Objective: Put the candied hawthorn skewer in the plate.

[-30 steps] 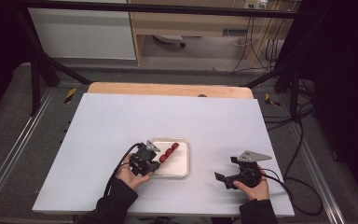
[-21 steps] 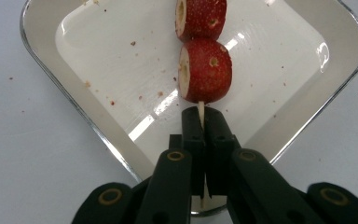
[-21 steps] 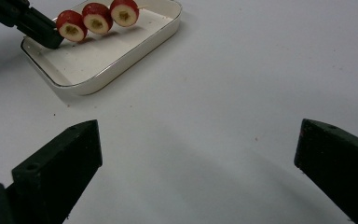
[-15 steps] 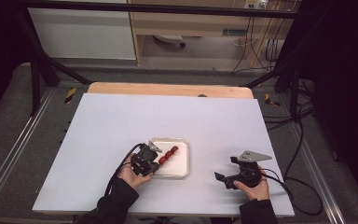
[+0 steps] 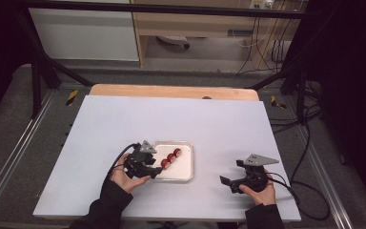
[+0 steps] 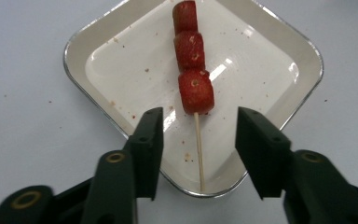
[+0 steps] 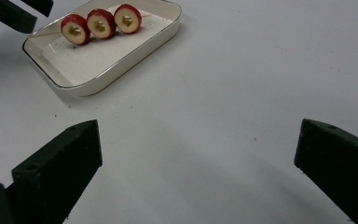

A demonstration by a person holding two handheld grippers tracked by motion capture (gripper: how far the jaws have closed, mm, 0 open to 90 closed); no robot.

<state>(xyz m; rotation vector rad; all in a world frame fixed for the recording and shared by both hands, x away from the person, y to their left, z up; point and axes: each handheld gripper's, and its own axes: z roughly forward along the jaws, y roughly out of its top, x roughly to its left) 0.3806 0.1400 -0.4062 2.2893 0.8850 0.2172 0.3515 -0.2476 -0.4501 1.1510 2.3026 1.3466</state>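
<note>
A wooden skewer (image 6: 196, 91) with three red fruit pieces lies in a white tray (image 6: 121, 60), seen from above as the skewer (image 5: 171, 157) in the tray (image 5: 181, 169). My left gripper (image 6: 199, 119) is at the tray's near left corner. Its jaws have just been opening, and the bare stick (image 6: 198, 154) lies between them, untouched. My right gripper (image 7: 199, 128) stands wide open over bare table, right of the tray (image 7: 121, 65), with nothing between its fingers. From there the skewer (image 7: 101, 23) shows end-on.
The white tabletop (image 5: 124, 119) stretches wide behind and left of the tray. A wooden strip (image 5: 171, 90) edges its far side. Cables (image 5: 305, 195) trail off the table's right edge. Red crumbs speckle the tray floor.
The left gripper's jaws have spread apart off the skewer stick, and the skewer now rests in the tray. The right hand has stayed where it was.
</note>
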